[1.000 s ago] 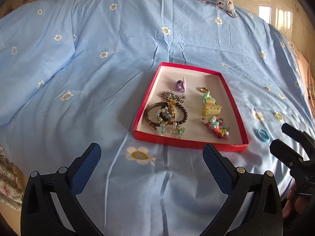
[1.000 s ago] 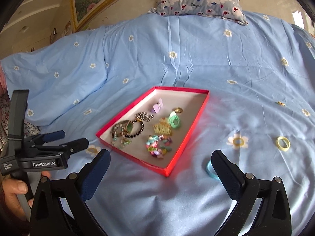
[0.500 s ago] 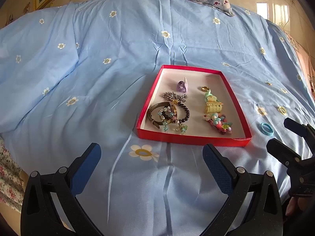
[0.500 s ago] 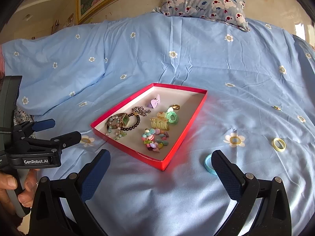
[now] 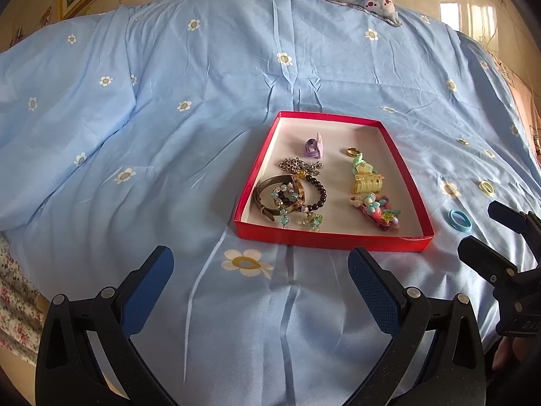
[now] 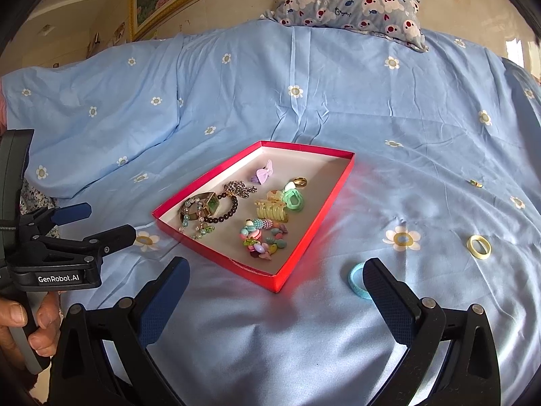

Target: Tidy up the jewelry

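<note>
Both tongs, left (image 5: 260, 267) and right (image 6: 275, 277), gape empty over smooth blue bedsheet (image 5: 203, 118); shallow red cardboard tray (image 5: 333, 238) brims with beads; blue ring (image 6: 356, 280) right, outside.

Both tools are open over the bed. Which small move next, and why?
Probably ease the right tool forward and rightward onto the blue ring: it lies on the sheet outside the red tray, right by the right tool's finger, nearer than the yellow ring.
</note>
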A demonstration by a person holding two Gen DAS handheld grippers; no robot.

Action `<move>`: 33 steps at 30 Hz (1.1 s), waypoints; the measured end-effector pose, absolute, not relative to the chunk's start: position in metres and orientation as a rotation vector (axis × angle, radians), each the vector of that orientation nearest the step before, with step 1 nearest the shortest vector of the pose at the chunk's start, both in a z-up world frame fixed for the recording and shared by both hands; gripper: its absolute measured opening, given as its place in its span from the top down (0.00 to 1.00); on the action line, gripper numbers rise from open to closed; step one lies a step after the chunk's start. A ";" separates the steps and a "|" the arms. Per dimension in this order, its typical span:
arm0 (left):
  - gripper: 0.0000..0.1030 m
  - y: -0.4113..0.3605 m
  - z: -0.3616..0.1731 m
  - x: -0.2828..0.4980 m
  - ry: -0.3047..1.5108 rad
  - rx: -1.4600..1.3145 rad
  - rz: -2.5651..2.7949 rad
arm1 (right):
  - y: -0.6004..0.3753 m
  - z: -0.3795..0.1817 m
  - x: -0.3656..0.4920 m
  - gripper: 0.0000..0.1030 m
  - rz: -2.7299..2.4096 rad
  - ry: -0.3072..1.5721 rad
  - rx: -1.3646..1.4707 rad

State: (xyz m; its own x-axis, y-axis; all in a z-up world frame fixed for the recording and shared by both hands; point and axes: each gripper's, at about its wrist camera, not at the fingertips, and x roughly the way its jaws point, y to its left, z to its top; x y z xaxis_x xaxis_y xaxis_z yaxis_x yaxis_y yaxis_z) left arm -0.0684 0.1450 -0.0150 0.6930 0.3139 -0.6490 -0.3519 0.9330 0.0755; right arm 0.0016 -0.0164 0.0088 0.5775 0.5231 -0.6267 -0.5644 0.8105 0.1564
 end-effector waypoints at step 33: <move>0.00 0.147 -0.019 -0.065 0.740 -0.050 0.363 | -0.014 0.011 0.003 0.00 0.648 0.717 -0.062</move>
